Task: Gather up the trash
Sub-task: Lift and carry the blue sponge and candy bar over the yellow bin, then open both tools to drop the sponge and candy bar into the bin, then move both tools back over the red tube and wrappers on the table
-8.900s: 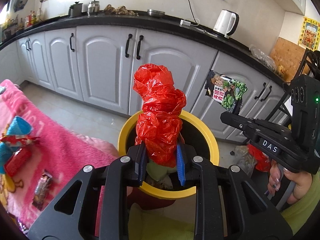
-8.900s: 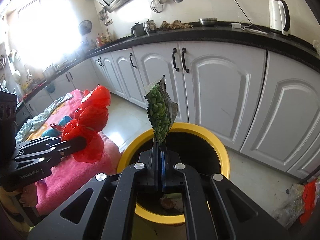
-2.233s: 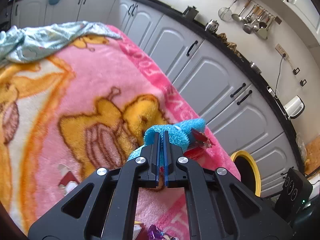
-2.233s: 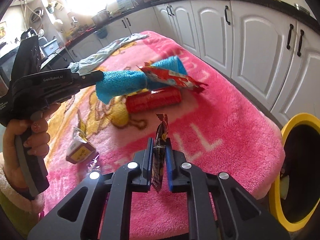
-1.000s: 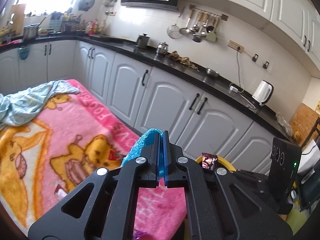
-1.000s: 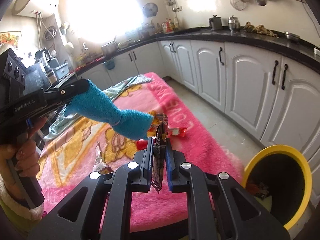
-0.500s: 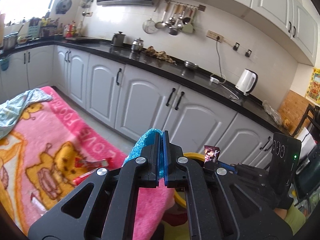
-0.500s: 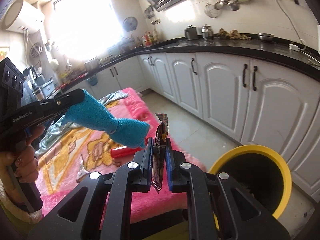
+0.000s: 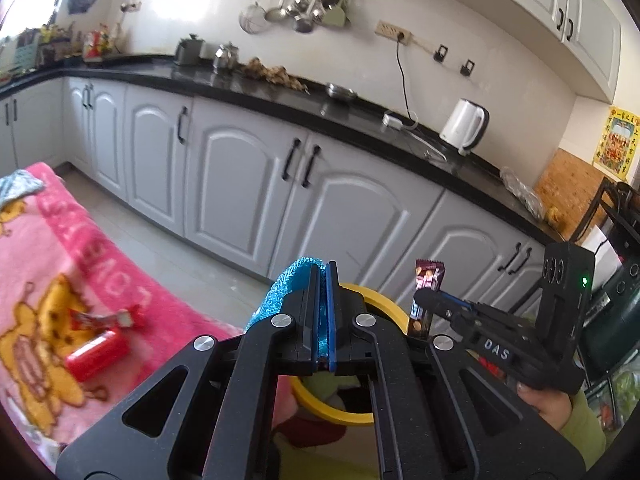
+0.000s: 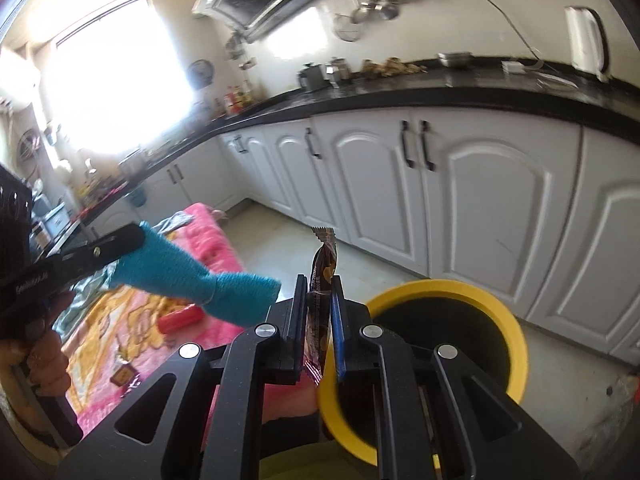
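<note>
Trash is held in both tools: a blue cloth [image 10: 192, 276] is clamped in the left tool [image 9: 323, 312], and a brown snack wrapper [image 10: 322, 276] is pinched in the right tool [image 10: 318, 320]. Both are carried near the yellow bin [image 10: 516, 336], right of the pink blanket [image 9: 80, 248]. If released early, the cloth could be dropped on the rim or floor, since it hangs left of the opening. More wrappers, among them a red packet [image 9: 98, 354], could be left behind on the blanket.
</note>
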A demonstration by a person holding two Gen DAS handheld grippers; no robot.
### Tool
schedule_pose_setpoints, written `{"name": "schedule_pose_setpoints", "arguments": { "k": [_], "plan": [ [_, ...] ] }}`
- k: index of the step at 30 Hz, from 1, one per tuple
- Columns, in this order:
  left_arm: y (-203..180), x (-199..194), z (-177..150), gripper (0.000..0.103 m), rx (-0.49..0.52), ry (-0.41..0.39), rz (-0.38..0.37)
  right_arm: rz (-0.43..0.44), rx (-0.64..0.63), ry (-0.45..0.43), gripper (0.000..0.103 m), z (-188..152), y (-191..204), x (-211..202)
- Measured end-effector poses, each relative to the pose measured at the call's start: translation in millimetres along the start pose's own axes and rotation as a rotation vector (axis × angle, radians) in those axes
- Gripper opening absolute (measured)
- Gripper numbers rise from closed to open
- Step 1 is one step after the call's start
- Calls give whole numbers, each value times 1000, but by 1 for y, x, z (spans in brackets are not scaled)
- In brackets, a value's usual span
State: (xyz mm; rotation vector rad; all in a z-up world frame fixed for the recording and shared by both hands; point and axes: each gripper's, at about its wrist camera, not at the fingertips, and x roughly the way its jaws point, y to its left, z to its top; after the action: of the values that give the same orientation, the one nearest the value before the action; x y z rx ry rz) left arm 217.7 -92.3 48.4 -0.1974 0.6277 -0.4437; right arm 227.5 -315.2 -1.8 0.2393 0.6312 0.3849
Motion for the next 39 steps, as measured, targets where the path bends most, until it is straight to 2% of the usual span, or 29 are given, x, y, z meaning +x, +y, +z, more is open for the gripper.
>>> {"name": "schedule_pose_setpoints", "arguments": {
  "k": [6, 11, 12, 13, 14, 15, 16, 18, 21, 23, 25, 28, 32, 33, 34, 39],
  "plan": [
    [-17, 46, -16, 0, 14, 77, -34, -42, 90, 17, 11, -12, -47, 10],
    [-21, 79, -30, 0, 6, 144, -51, -73, 140, 49, 14, -24, -71, 26],
    [-21, 84, -34, 1, 6, 154, -36, -78, 150, 54, 16, -25, -75, 28],
    [-21, 88, -36, 2, 8, 159, -25, -94, 165, 58, 26, -28, -80, 30],
    [-19, 92, -39, 5, 10, 166, -14, -111, 177, 60, 31, -30, -85, 32],
    [-17, 94, -41, 15, 5, 174, -7, -123, 188, 60, 36, -31, -89, 33],
    [-14, 95, -43, 26, -2, 179, 1, -131, 196, 59, 37, -32, -92, 33],
    [-7, 93, -45, 29, -4, 175, 36, -139, 206, 60, 38, -34, -97, 34],
    [5, 85, -44, 42, -7, 157, 76, -140, 207, 66, 41, -35, -96, 35],
    [16, 76, -45, 47, -23, 142, 110, -130, 194, 68, 42, -35, -90, 36],
    [29, 64, -44, 58, -34, 124, 154, -117, 177, 70, 44, -34, -81, 38],
    [49, 43, -44, 63, -62, 94, 196, -80, 134, 78, 49, -32, -58, 39],
    [78, 10, -45, 64, -93, 50, 280, -19, 62, 91, 51, -33, -21, 40],
    [87, 1, -45, 70, -106, 39, 300, -4, 43, 93, 52, -33, -11, 39],
    [92, -6, -46, 82, -117, 30, 312, 16, 18, 96, 55, -33, 1, 39],
    [116, -45, -50, 84, -134, -21, 385, 95, -78, 110, 59, -37, 54, 37]
  ]
}}
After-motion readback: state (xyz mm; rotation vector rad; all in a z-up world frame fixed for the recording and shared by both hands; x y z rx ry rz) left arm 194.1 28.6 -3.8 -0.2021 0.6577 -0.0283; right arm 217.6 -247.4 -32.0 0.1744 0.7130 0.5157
